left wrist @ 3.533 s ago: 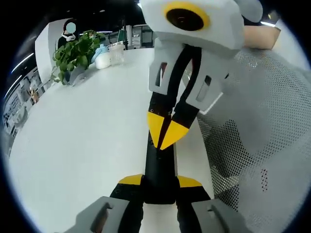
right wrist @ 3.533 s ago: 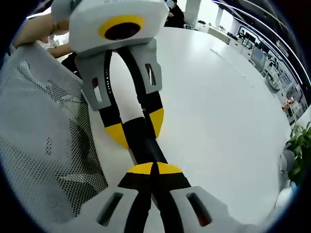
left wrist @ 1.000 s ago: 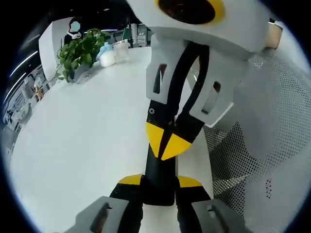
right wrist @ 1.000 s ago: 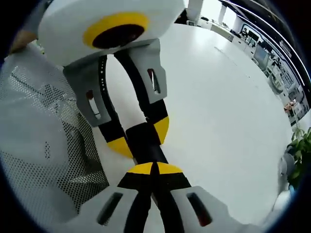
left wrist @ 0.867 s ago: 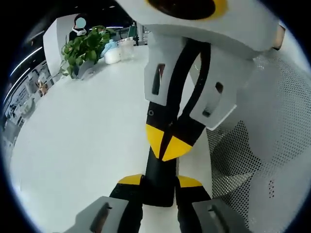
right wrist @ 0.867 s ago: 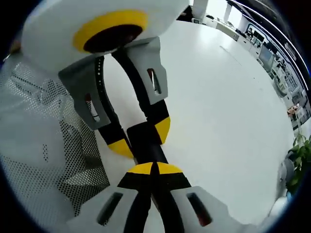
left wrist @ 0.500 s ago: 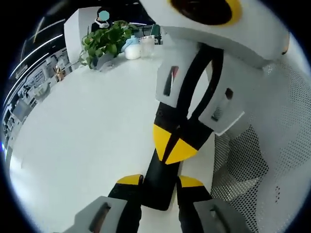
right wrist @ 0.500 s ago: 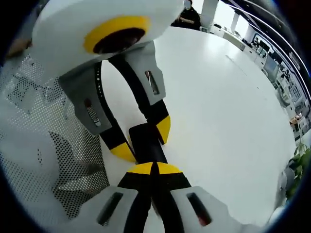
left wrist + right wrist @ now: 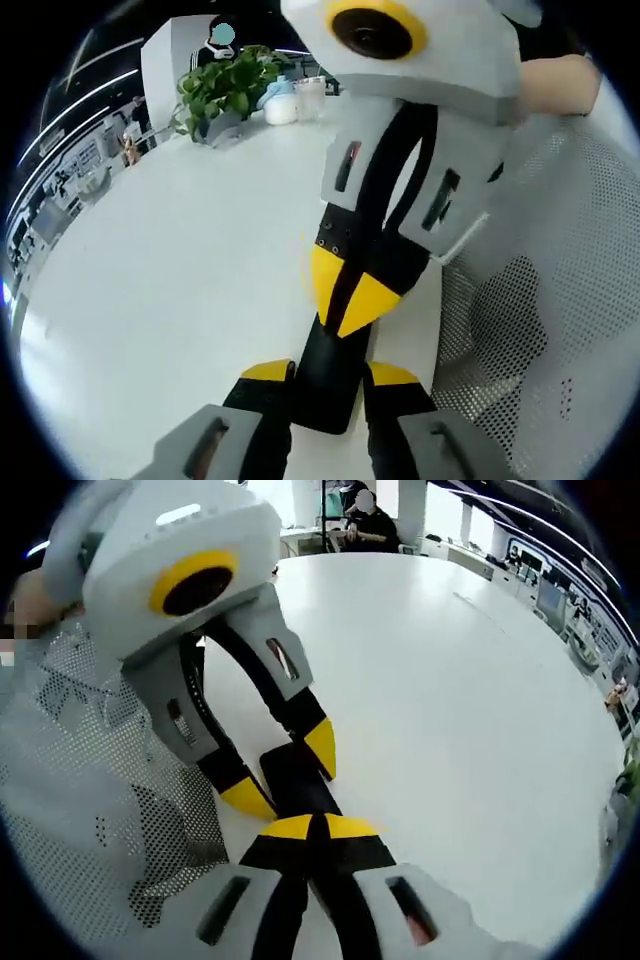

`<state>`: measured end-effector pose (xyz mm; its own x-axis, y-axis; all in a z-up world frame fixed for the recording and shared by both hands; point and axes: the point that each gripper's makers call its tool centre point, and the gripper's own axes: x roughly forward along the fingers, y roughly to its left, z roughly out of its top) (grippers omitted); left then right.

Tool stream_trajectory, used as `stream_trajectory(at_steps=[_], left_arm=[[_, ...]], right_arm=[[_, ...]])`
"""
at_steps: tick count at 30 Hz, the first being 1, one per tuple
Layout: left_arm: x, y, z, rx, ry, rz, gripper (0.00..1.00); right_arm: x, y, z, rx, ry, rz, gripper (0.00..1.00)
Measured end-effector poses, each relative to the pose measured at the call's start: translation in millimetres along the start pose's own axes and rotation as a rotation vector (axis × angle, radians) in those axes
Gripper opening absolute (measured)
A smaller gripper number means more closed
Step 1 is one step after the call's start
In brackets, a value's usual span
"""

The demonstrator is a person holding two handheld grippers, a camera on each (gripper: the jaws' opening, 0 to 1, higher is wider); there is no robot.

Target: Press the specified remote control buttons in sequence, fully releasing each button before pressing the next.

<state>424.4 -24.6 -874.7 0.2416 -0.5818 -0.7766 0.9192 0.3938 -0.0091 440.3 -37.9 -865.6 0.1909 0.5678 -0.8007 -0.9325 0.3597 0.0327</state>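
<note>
I clamp the remote [image 9: 330, 370] in my left hand-held gripper [image 9: 328, 375] so my closed right hand-held gripper [image 9: 345, 290] can press buttons.

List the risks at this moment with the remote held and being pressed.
1. The left hand-held gripper clamps only one end of the black remote, so pressure from the right hand-held gripper may tip or twist it out.
2. The right hand-held gripper's shut yellow tips hide the buttons, so a neighbouring button might get pressed.
3. The remote sits near the white table's edge, beside the mesh chair; a slip may drop it.
</note>
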Motion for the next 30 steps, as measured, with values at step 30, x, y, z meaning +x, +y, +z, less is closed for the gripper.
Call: stream_trajectory(at_steps=[30], left_arm=[[-1.8, -1.2, -1.1, 0.003, 0.002, -0.008, 0.27]], right_arm=[[-18.4, 1.4, -28.1, -0.106, 0.078, 0.075, 0.27]])
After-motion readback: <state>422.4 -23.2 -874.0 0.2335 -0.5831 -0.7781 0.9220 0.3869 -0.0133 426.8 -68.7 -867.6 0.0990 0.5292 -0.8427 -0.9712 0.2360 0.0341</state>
